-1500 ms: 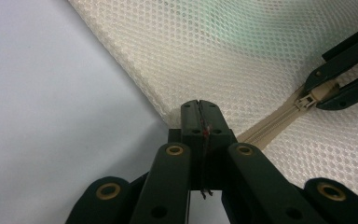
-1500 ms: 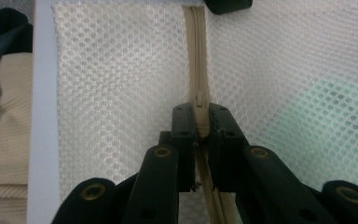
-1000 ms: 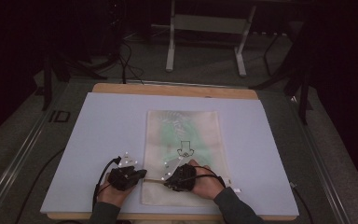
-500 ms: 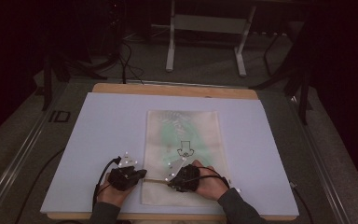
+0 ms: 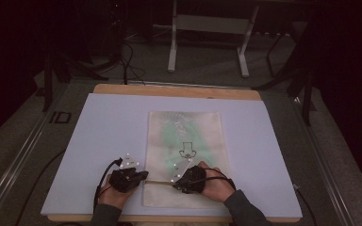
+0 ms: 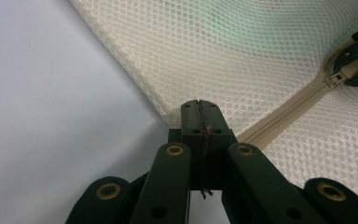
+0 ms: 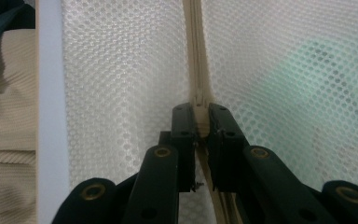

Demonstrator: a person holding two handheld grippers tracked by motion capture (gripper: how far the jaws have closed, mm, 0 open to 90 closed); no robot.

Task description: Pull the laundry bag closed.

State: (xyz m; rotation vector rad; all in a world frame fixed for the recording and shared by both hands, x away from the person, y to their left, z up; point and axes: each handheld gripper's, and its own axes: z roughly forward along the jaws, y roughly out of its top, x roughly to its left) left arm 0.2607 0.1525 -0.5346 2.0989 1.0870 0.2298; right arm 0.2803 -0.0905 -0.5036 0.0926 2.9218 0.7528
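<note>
Mesh bag [image 5: 185, 155], cream, flat on the pale sheet covering the table [image 5: 99, 136]; sits centre-right of the sheet, near edge close to the person's side. Greenish contents show through the mesh. Zipper [image 6: 279, 122] runs across the near end. Bare sheet left, right and beyond the bag; little room on the near side.

Left gripper [image 6: 199, 105]: jaws pressed together on the bag's left corner at the zipper end. Left gripper view also shows the other gripper's jaws at the zipper pull [image 6: 338, 74], upper right.

Right gripper [image 7: 200, 116]: jaws narrow, clamped on the pull tab. Right gripper view shows the table edge and ribbed beige fabric [image 7: 4, 121] at left.

High view: both hands low, grippers near each other.
</note>
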